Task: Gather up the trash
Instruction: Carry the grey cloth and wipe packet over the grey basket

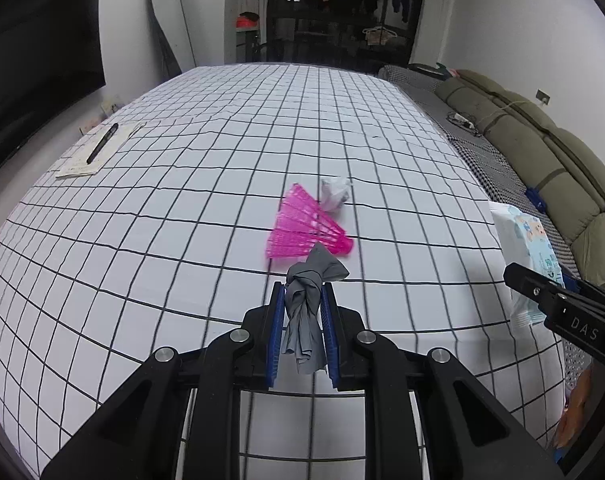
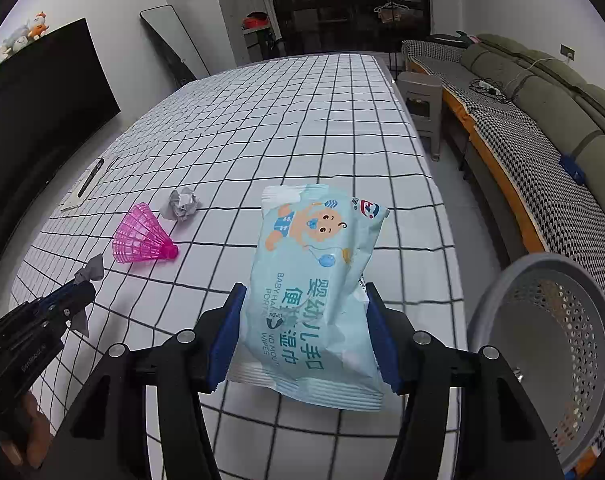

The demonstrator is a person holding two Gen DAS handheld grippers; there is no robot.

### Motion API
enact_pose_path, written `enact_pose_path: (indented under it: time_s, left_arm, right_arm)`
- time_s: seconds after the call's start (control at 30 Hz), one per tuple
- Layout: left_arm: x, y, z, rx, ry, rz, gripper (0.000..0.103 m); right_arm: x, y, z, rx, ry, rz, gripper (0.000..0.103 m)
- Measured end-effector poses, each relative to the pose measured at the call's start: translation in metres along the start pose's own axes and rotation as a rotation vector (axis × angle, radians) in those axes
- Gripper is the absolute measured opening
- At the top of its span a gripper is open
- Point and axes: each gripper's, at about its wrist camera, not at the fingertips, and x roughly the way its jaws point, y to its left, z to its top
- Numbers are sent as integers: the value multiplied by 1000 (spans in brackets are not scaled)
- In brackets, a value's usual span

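My left gripper [image 1: 302,292] is shut on a crumpled grey scrap [image 1: 308,312] and holds it above the checked tablecloth; it also shows in the right wrist view [image 2: 87,278]. My right gripper [image 2: 306,292] is shut on a light blue baby-wipes packet [image 2: 314,280], held above the table's right part; the packet shows at the right of the left wrist view [image 1: 530,256]. A pink plastic shuttlecock [image 1: 302,228] lies on its side just beyond the left gripper. A crumpled grey-white paper ball [image 1: 334,194] lies behind it.
A grey perforated bin [image 2: 558,340] stands off the table's right edge, close to the right gripper. A notepad with a black pen [image 1: 100,144] lies at the far left of the table. A sofa [image 1: 542,148] and a grey stool [image 2: 420,96] stand to the right.
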Motion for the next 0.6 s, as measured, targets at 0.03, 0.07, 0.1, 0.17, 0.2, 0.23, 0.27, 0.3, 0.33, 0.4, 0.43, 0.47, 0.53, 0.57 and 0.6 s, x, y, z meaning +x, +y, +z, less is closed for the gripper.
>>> enact_pose_path:
  time_s: [0.03, 0.07, 0.1, 0.17, 0.2, 0.23, 0.27, 0.3, 0.33, 0.4, 0.43, 0.47, 0.53, 0.57, 0.6]
  left_arm:
    - [-4, -10, 0, 14, -2, -7, 19]
    - [-7, -20, 0, 27, -3, -14, 19]
    - [-10, -30, -1, 41, -5, -23, 19]
    - [-15, -54, -1, 71, -9, -47, 19]
    - [-18, -66, -2, 84, -11, -59, 19]
    - [-20, -80, -2, 99, -13, -76, 19]
    - [-22, -91, -3, 111, -13, -90, 19]
    - [-23, -104, -5, 123, -12, -103, 19]
    - [-24, -117, -6, 138, -8, -117, 19]
    - [-23, -142, -9, 164, 2, -142, 19]
    - [-22, -156, -12, 180, 11, -157, 19]
    - [-21, -167, -14, 192, 18, -171, 19]
    - [-19, -192, -18, 220, 33, -198, 19]
    - [-18, -204, -20, 235, 39, -210, 19]
    - [-16, -215, -22, 253, 46, -221, 19]
  right_arm:
    - [-5, -6, -5, 7, -4, 0, 57]
    - [-10, -13, -8, 15, -8, -1, 57]
    - [-15, -22, -11, 23, -11, -2, 57]
    - [-25, -40, -19, 34, -17, -5, 57]
    - [-29, -44, -21, 40, -19, -12, 57]
    - [-35, -56, -26, 49, -21, -27, 57]
    - [-39, -64, -30, 57, -23, -35, 57]
    - [-43, -75, -32, 68, -23, -43, 57]
    - [-49, -88, -37, 83, -25, -55, 57]
    - [-58, -110, -43, 109, -28, -79, 57]
    - [-64, -124, -48, 127, -29, -94, 57]
    - [-70, -135, -53, 141, -30, -105, 57]
    - [-79, -156, -61, 175, -29, -124, 57]
    - [-84, -167, -65, 194, -29, -134, 57]
    - [-89, -177, -69, 206, -30, -145, 57]
